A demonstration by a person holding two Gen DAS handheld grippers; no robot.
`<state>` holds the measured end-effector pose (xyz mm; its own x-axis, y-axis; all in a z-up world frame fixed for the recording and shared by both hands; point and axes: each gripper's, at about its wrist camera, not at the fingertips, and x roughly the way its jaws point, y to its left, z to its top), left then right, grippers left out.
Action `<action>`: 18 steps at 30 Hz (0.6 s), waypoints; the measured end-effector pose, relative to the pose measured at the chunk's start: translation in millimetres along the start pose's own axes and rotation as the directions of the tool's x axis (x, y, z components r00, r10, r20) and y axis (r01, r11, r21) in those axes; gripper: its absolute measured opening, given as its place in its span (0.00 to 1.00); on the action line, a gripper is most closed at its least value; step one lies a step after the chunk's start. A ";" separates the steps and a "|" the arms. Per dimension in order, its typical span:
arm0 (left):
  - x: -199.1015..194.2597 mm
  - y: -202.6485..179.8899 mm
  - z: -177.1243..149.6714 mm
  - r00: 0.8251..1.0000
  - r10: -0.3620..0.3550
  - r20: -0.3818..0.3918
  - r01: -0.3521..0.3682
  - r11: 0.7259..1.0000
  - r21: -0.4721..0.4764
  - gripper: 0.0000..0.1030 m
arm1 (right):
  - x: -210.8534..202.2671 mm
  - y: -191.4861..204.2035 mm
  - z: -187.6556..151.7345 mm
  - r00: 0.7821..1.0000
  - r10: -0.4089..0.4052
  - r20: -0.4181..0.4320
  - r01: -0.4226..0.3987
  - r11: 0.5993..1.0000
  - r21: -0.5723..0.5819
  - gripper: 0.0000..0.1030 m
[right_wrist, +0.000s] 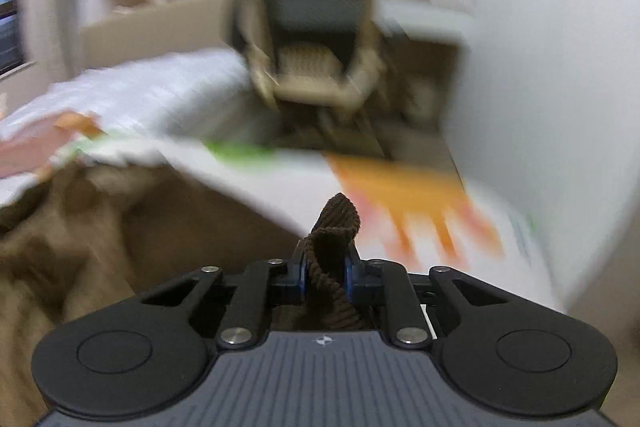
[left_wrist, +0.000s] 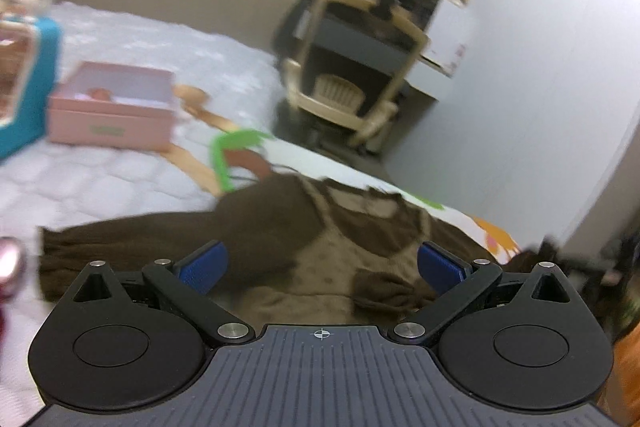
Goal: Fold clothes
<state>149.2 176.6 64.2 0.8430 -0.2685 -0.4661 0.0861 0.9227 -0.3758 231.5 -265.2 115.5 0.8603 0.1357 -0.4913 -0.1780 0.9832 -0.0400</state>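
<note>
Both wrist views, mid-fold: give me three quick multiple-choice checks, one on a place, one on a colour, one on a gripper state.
1. Where does the pink box sit?
A. on the bed
B. on the chair
C. on the floor

2. What colour is the fabric in the right gripper?
A. white
B. dark brown
C. green

3. How does the left gripper stand?
A. shut on a hanger
B. shut on a sleeve
C. open, holding nothing

Answers: 1 A, the box rests on the white quilted bed. 2 B, ribbed dark brown fabric sticks up between the closed blue pads. 3 C, its blue pads stand wide apart over the brown dress.
</note>
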 end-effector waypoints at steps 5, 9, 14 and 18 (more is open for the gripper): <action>-4.3 37.5 -7.9 0.999 0.048 -0.007 -0.049 0.992 -0.119 1.00 | 16.1 98.7 112.8 0.973 0.171 0.153 -0.150 0.979 -0.139 0.13; 2.3 62.3 -23.5 0.998 0.033 -0.057 -0.044 0.975 -0.217 1.00 | 51.2 182.9 146.3 0.949 0.293 0.119 -0.267 0.943 -0.197 0.12; 9.8 92.2 -38.9 0.995 0.025 -0.097 -0.058 0.935 -0.351 1.00 | 89.5 251.3 141.8 0.915 0.403 0.026 -0.387 0.893 -0.229 0.47; 19.8 118.4 -48.7 0.995 0.031 -0.099 -0.076 0.864 -0.497 1.00 | 75.9 241.5 139.0 0.889 0.447 0.098 -0.423 0.885 -0.194 0.68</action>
<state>150.2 267.1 -28.6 0.7884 -0.2660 -0.5547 -0.2538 0.6808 -0.6871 320.3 -0.5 189.5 0.7324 0.5719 -0.3696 -0.6142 0.7892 0.0040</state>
